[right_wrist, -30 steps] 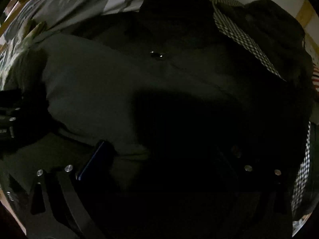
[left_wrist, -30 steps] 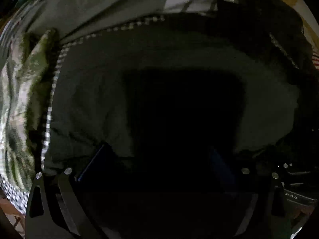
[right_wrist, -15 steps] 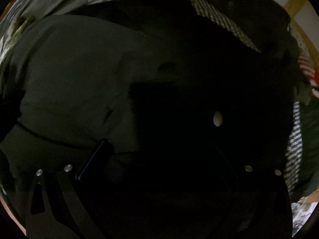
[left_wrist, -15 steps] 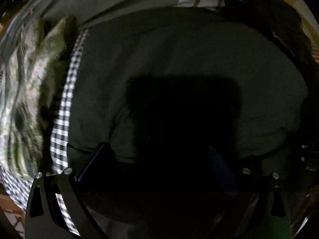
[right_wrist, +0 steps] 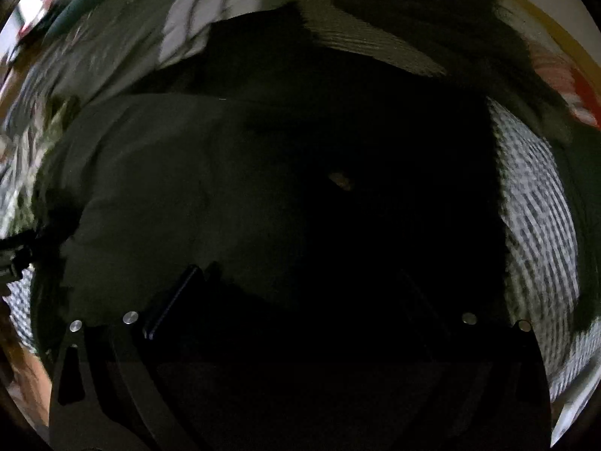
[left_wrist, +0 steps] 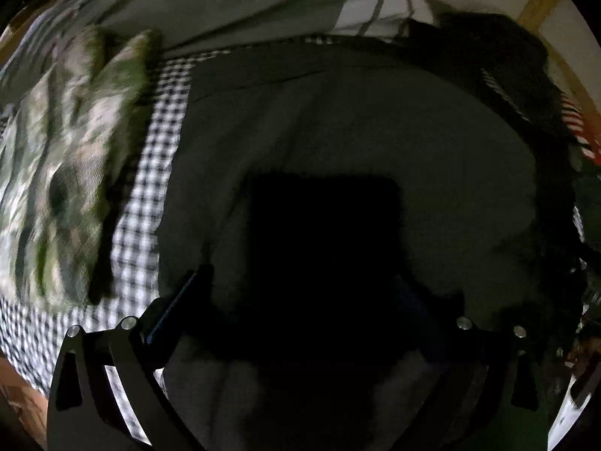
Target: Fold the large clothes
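1. Your left gripper [left_wrist: 300,285] hangs low over the dark garment [left_wrist: 357,131], fingers spread wide with cloth bunched in the gap; whether they pinch anything, you cannot tell, since the middle is lost in the rig's shadow.
2. Your right gripper [right_wrist: 300,282] sits likewise over the same garment, its fingers set apart. The far one is nearly lost in the dark, so a grip cannot be judged here either.
3. The garment lies spread on the checked sheet [left_wrist: 150,173], filling the middle of both views, with a small pale button [right_wrist: 340,180] showing in the right view.
4. To fold well, I would have you take the near hem at both corners, lift evenly, and carry it away from you in one sweep so the crease stays straight. Keep both hands level; a dark, limp cloth like this will probably sag and skew if one side leads.
5. Left of it lies a crumpled green patterned cloth [left_wrist: 75,150] near the garment's edge; keep the fold off it.
6. Farther off sit a striped white pillow [left_wrist: 375,11] and a black heap [left_wrist: 496,49] at the garment's far right corner.
7. Against the picture a second ago, more checked sheet shows on the left, and the button has drifted down and right. The right view is smeared, so that hand is moving.
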